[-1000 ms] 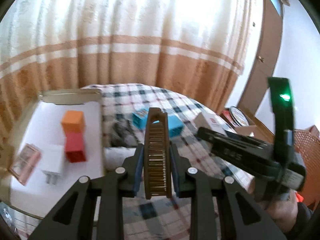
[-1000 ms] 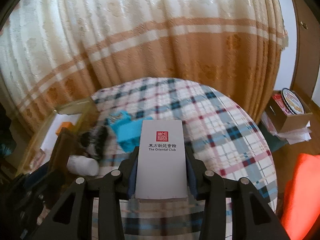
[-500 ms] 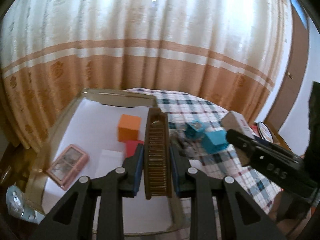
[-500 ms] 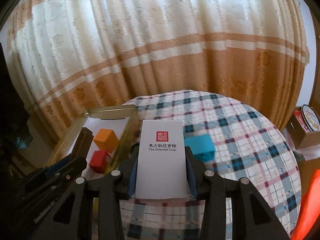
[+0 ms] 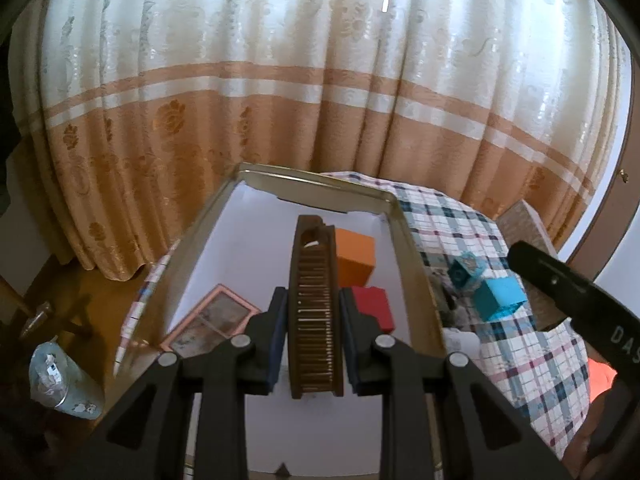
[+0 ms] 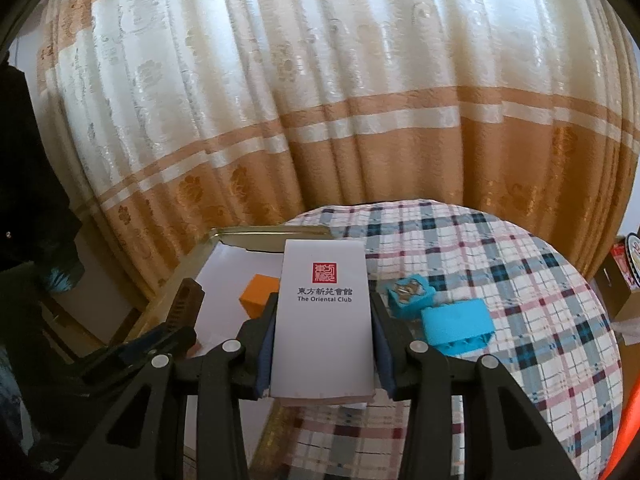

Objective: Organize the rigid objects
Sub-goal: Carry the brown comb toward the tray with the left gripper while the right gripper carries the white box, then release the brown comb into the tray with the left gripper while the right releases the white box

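My left gripper (image 5: 314, 312) is shut on a brown comb-like slotted bar (image 5: 316, 280), held above the white floor of a gold-rimmed tray (image 5: 416, 264). Inside the tray lie an orange box (image 5: 356, 254), a red box (image 5: 374, 306) and a pink-framed picture (image 5: 218, 316). My right gripper (image 6: 322, 320) is shut on a white box printed "The Oriental Club" (image 6: 324, 320), near the tray's right rim (image 6: 272, 234). The left gripper with its bar (image 6: 182, 304) shows at the left of the right wrist view.
Two blue boxes (image 6: 458, 326) (image 6: 412, 292) rest on the checked tablecloth (image 6: 520, 280) to the right of the tray. A tall orange-and-cream curtain (image 5: 320, 100) hangs behind the table. A clear plastic bottle (image 5: 64, 380) stands left of the tray.
Both grippers have swung left from over the tablecloth toward the tray. The left one now hangs over the tray's floor; the right one has come to the tray's right rim and risen slightly.
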Available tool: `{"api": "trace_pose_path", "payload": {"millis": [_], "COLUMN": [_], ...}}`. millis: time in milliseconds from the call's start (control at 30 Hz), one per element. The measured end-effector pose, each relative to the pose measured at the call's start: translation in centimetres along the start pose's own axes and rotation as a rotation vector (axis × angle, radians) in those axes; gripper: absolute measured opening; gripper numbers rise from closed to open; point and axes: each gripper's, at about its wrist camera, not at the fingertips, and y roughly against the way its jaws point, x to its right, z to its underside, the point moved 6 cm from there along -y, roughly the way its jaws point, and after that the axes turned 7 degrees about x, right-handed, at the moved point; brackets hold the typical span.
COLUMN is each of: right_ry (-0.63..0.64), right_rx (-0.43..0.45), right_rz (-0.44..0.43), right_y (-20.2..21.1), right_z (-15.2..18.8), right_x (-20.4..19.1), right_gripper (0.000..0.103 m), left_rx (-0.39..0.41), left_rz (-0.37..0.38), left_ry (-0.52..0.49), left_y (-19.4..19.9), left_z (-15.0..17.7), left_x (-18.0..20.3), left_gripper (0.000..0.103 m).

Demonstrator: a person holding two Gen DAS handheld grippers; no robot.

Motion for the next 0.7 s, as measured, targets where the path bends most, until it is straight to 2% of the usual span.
{"api": "trace_pose_path", "payload": {"millis": [700], "right_ry": [0.031], "right_rx": [0.014], "right_rz": [-0.03], "right_y": [-2.5], "right_z": [-1.0], "right_x": [-3.9], "right_gripper": [0.044], "left_rx": [0.008], "left_rz": [-0.075], "left_ry": [0.024], "left_y": [-1.2], "left_z": [-1.3], "left_x": [-2.6], "left_gripper": [0.024]}}
